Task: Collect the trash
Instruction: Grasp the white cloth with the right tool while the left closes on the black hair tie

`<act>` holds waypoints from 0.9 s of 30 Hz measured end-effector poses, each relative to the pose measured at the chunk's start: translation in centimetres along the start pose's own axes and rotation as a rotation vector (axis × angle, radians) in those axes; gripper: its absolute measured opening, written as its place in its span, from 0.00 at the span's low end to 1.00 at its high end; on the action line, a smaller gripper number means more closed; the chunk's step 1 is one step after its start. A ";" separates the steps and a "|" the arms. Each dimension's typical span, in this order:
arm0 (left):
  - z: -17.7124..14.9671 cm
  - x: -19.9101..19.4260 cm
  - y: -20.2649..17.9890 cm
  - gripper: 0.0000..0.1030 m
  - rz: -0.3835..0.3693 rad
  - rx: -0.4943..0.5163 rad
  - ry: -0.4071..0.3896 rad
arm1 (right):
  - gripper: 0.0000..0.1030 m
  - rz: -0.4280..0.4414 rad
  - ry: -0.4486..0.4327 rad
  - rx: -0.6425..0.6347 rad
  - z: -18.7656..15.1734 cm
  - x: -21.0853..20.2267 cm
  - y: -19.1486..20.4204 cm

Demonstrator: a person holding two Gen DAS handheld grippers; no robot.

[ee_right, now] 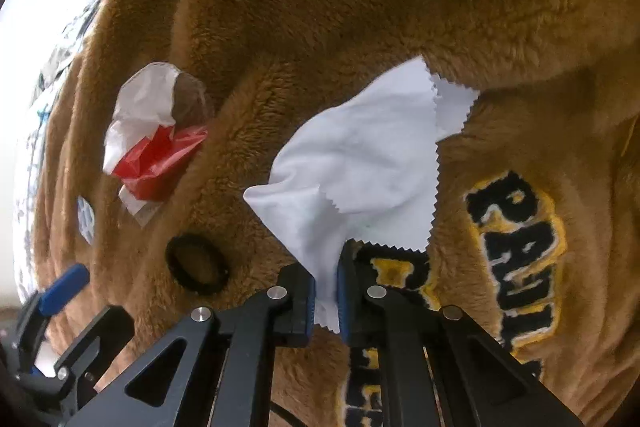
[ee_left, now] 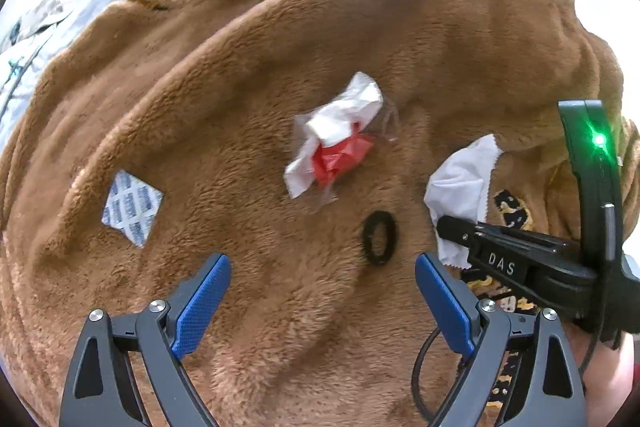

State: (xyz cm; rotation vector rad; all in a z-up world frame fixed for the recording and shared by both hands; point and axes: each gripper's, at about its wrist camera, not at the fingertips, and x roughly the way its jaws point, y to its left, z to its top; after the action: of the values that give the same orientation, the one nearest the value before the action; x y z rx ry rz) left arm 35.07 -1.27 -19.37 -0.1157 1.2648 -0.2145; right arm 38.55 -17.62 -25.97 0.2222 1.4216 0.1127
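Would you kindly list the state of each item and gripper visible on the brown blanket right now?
Right gripper: shut on the white cloth.
White cloth: crumpled, one corner pinched, the rest lying on the brown blanket.
Left gripper: open, empty, above the blanket.
Red and white wrapper: crumpled, lying loose.
Blue-printed sachet: flat, untouched.
Black hair tie: lying flat, untouched.

A thick brown plush fleece blanket [ee_left: 280, 47] is showing a deep, matt, fuzzy pile, with raised black-and-yellow embroidered lettering [ee_right: 520, 227] standing out on it. The white zigzag-edged wipe [ee_right: 360, 167] is looking like thin, matt, softly creased cloth or paper. The crumpled red-and-white wrapper [ee_left: 332, 143] is gleaming like glossy plastic film. The black hair tie [ee_left: 379, 237] is appearing matt and fibrous. The grippers' blue pads [ee_left: 200, 307] are looking finely textured, on matt black plastic arms with shiny metal pins.
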 end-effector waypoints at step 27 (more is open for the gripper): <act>2.7 10.0 -5.1 0.84 -0.053 -0.001 0.124 | 0.06 0.088 -0.094 0.060 -3.7 -8.2 -4.6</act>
State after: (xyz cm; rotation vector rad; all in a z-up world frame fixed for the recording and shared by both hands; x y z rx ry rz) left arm 40.04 -8.51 -26.80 -0.1384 1.3866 -0.2706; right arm 33.46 -23.54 -19.51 0.3353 1.3227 0.1299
